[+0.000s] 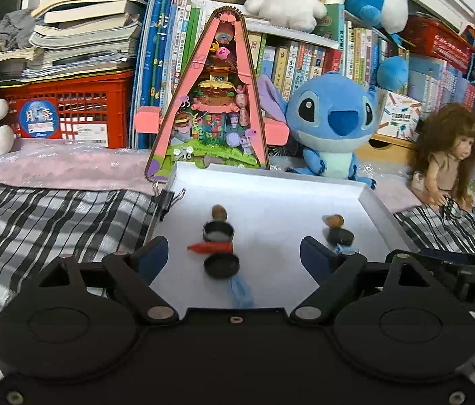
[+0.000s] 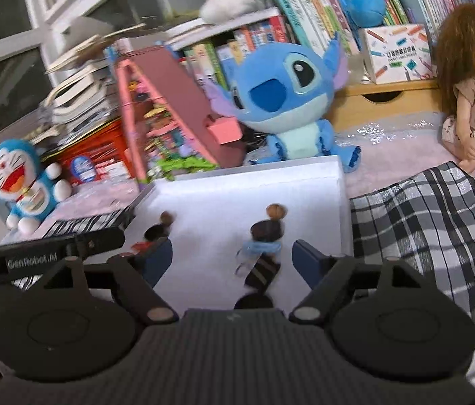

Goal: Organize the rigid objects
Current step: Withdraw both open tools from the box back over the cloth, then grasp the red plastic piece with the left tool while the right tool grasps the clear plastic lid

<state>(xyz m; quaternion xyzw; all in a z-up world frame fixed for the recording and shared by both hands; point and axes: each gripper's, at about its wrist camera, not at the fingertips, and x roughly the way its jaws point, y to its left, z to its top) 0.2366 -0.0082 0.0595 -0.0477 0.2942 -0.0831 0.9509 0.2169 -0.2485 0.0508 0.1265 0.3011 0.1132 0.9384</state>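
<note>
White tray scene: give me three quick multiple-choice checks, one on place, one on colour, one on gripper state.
1. Where do the two small figures lie?
A. on the striped cloth
B. in the white tray
C. on the red crate

2. What colour is the scarf on the left figure?
A. red
B. green
C. yellow

3. How do the left gripper's jaws stand?
A. shut on a figure
B. shut, empty
C. open, empty

Key: 1 B, both figures rest on the white tray floor. 2 A, the left figure wears a red scarf; the right figure wears blue. 3 C, the left gripper fingers stand apart, touching nothing.
</note>
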